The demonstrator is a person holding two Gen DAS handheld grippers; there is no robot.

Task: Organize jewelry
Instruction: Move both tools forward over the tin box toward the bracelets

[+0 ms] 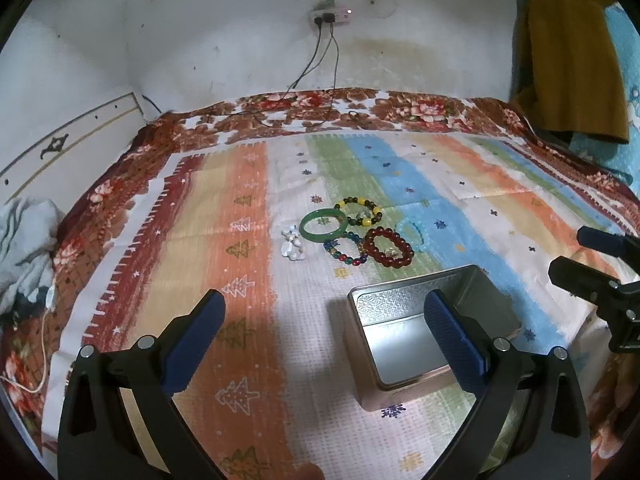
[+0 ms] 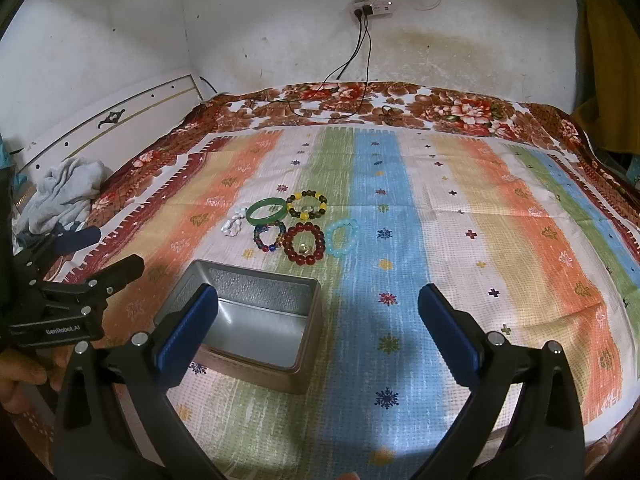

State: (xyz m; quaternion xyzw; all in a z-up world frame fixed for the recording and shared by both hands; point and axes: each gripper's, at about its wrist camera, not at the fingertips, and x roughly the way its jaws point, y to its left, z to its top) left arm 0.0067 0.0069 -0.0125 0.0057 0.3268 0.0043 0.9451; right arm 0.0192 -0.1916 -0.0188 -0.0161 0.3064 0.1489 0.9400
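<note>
Both the left tool (image 1: 324, 320) and right tool (image 2: 318, 312) gape empty; each tool's finger hides part of the tin (image 2: 256, 312).

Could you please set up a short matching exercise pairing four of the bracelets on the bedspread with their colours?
Things:
1. smooth bangle
2. large-bead bracelet
3. bracelet farthest right
4. chunky stone bracelet

Colours:
A. dark red
B. white
C. green
D. pale blue

Pairs: 1-C, 2-A, 3-D, 4-B
</note>
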